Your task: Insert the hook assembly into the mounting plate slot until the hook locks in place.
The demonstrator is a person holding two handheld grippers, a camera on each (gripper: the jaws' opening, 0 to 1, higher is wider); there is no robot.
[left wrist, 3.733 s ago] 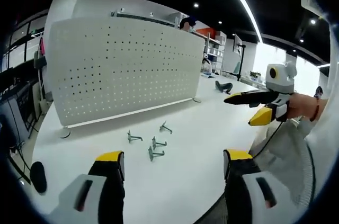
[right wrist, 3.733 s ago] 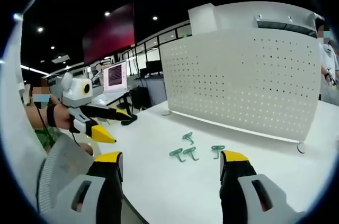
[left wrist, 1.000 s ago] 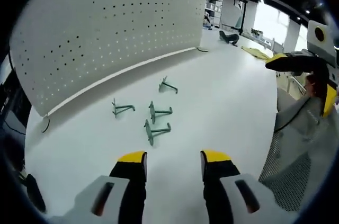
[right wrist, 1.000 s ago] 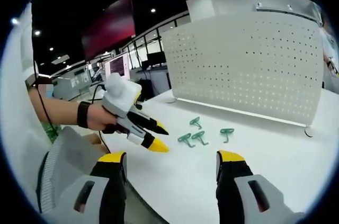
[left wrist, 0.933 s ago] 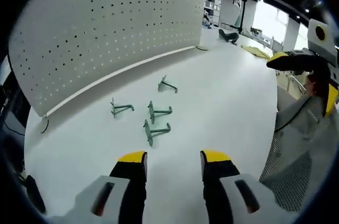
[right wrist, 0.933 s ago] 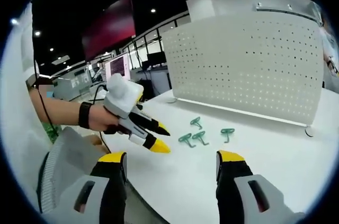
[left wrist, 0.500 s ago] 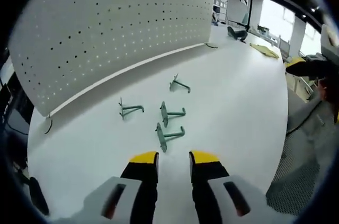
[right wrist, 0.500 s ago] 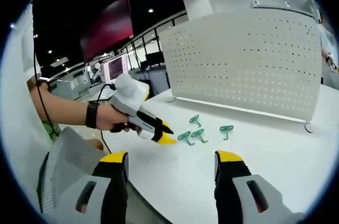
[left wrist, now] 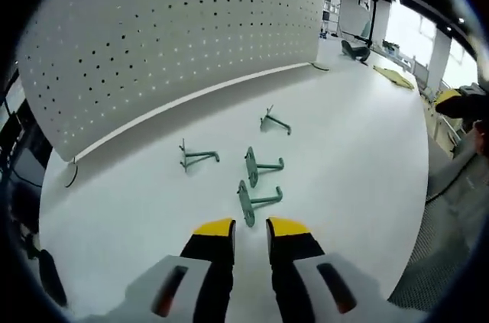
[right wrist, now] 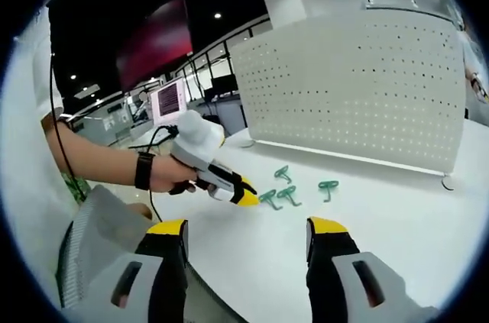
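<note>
jaws of left gripper (left wrist: 250, 225) nearly closed just short of nearest hook (left wrist: 255, 201); right gripper (right wrist: 246, 225) spread.

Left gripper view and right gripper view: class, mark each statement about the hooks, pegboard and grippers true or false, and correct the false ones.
1. Four green hooks lie on the white table. True.
2. One hook already hangs on the pegboard. False: all lie on the table.
3. The left gripper is just short of the nearest hook. True.
4. The right gripper grips a hook. False: its jaws are wide apart and empty.
</note>
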